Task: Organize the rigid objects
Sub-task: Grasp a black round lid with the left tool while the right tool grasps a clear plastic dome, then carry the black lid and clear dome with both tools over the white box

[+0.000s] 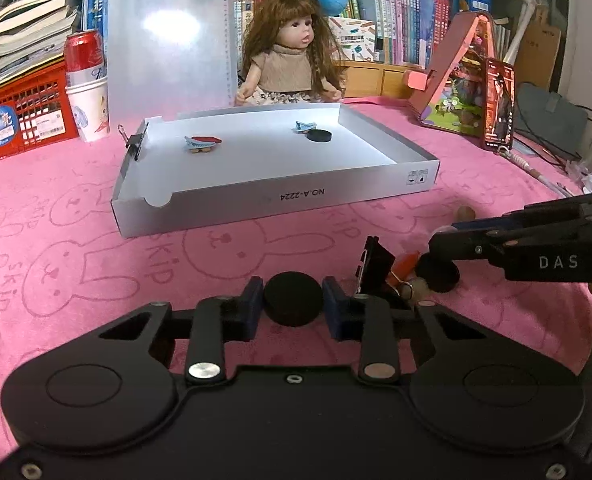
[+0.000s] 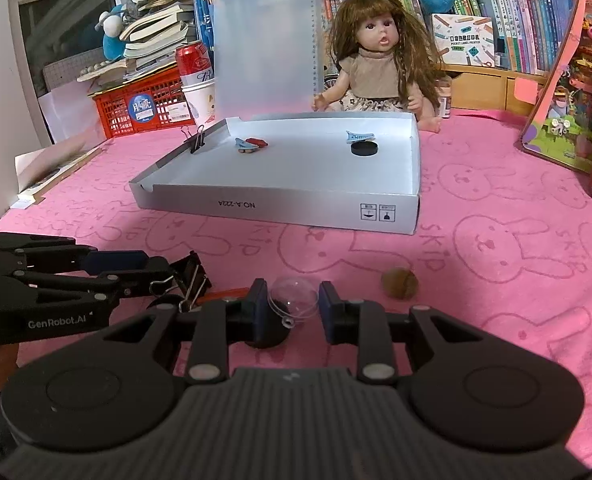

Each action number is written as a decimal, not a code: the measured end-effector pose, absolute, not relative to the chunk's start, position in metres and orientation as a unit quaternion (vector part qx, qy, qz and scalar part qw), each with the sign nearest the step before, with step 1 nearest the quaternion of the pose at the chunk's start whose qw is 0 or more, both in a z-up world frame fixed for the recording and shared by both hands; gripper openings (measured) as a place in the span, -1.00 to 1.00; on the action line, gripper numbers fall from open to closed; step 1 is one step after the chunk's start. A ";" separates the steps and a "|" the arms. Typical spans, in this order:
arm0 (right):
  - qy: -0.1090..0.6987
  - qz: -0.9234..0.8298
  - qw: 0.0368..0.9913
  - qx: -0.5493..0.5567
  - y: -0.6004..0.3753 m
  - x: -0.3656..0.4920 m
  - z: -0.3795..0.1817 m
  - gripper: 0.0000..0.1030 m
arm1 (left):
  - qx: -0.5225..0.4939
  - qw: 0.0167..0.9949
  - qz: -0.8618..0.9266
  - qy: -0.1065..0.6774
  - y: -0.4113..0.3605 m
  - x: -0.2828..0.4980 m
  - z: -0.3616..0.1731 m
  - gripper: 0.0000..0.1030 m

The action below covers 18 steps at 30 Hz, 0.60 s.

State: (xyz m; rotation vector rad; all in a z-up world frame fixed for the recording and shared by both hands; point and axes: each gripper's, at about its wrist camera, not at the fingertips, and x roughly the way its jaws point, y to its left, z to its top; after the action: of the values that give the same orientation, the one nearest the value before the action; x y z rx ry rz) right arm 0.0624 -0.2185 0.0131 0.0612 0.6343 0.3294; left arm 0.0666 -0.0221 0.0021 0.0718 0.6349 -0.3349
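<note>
My left gripper (image 1: 293, 300) has its blue pads on both sides of a black round puck (image 1: 293, 298) on the pink cloth; the pads touch or nearly touch it. My right gripper (image 2: 289, 306) brackets a clear plastic dome (image 2: 293, 296) lying over another black puck (image 2: 269, 336), with a gap on the right side. A white shallow box (image 1: 275, 196) holds a black puck (image 1: 320, 135), a blue clip (image 1: 306, 126) and a blue and red clip (image 1: 201, 142). A black binder clip (image 1: 376, 268) lies beside the left gripper.
A walnut-like brown ball (image 2: 400, 283) lies right of the right gripper. A binder clip (image 2: 195, 140) grips the box's left wall. A doll (image 1: 291, 52), a clipboard (image 1: 171, 36), a red can (image 1: 83, 52), a red crate (image 1: 23, 120) and a phone (image 1: 498, 104) stand behind.
</note>
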 end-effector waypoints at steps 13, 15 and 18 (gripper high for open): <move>0.290 0.149 0.945 0.015 -0.214 0.067 0.029 -0.37 | 0.011 0.942 -0.149 0.301 -0.010 0.076 0.029 -0.41; 0.285 0.147 0.947 0.013 -0.213 0.069 0.033 -0.37 | 0.006 0.943 -0.148 0.298 -0.009 0.079 0.033 -0.41; 0.278 0.142 0.950 0.010 -0.212 0.071 0.038 -0.37 | 0.001 0.945 -0.146 0.294 -0.009 0.084 0.039 -0.41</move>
State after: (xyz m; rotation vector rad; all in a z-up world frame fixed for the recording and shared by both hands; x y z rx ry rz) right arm 0.0708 -0.2125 0.0377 0.0211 0.5648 0.2895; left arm 0.0838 -0.0089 0.0393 0.0025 0.5990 -0.2967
